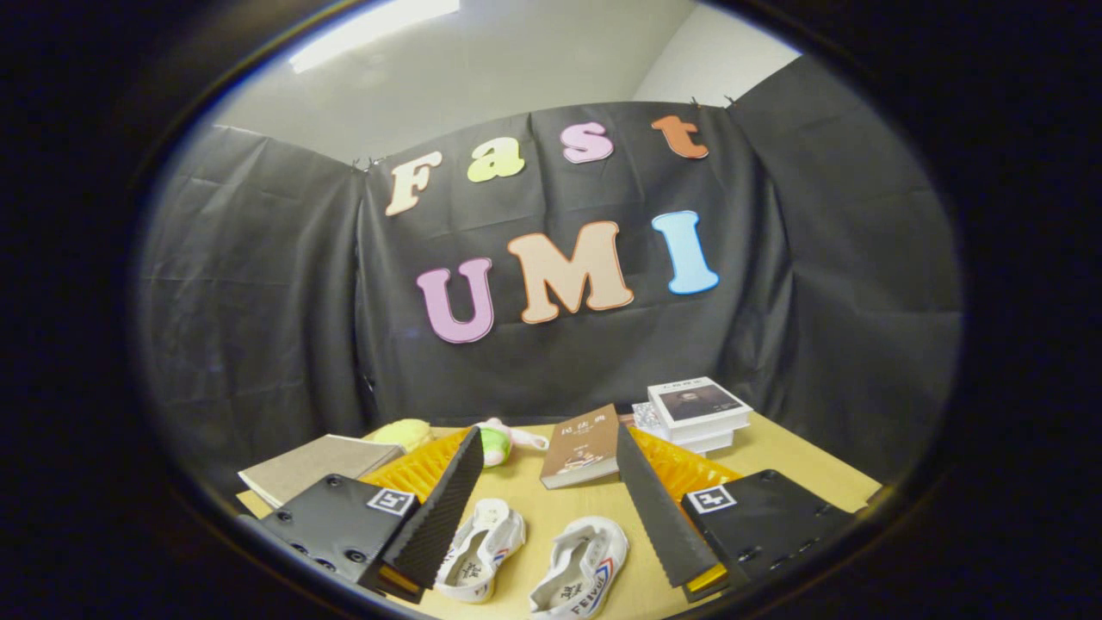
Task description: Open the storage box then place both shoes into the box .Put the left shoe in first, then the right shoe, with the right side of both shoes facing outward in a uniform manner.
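Gripper view at the outset of the task. The gripper [548, 508] hovers above the wooden table [775, 465] with its fingers spread wide and nothing between the pads. Two white canvas shoes lie on the table between the fingers: the left-hand shoe [478, 551] close to the left finger, the right-hand shoe [581, 568] beside it, both with openings upward. Which is the left shoe cannot be told here. An orange ribbed object [422, 469], with a matching part [684, 469] behind the right finger, lies just beyond the fingers and is probably the storage box; whether it is open cannot be told. Beyond stand a brown book [584, 448], a stack of books [696, 413], a grey notebook [314, 465] and a plush toy [499, 441]. The step in hand appears to be opening the box. It would be done well by keeping the fingers spread, clearing the shoes, and seating one finger under the lid edge before lifting smoothly.
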Tool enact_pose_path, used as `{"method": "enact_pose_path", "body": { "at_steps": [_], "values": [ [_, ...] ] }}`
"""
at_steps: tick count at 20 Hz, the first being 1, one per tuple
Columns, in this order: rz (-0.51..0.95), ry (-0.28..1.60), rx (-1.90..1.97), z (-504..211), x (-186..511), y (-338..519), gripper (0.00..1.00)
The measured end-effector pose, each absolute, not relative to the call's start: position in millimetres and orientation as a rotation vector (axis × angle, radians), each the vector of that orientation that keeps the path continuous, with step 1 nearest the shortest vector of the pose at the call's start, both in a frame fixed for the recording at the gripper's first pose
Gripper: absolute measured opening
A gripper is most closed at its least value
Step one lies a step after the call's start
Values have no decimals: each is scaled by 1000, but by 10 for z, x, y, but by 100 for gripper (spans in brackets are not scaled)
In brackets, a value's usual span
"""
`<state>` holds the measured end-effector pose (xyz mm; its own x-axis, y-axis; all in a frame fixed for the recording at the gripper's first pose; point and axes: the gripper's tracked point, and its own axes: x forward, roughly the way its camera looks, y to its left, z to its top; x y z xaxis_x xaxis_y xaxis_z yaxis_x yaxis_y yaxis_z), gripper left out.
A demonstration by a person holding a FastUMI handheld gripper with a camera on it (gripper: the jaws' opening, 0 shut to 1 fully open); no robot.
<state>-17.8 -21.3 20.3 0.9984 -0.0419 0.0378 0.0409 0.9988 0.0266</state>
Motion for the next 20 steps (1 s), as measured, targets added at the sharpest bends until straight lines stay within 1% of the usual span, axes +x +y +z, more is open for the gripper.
{"method": "enact_pose_path", "body": {
  "at_steps": [5,8,10,13,17,20],
  "values": [
    [-54,-54,53,227,-208,-270,98],
    [-43,-34,110,104,-199,-185,97],
    [-14,-14,162,-17,-170,-44,95],
    [45,7,289,-260,-171,221,96],
    [108,34,541,-666,-223,551,98],
    [161,50,733,-829,-267,838,99]
  ]
}}
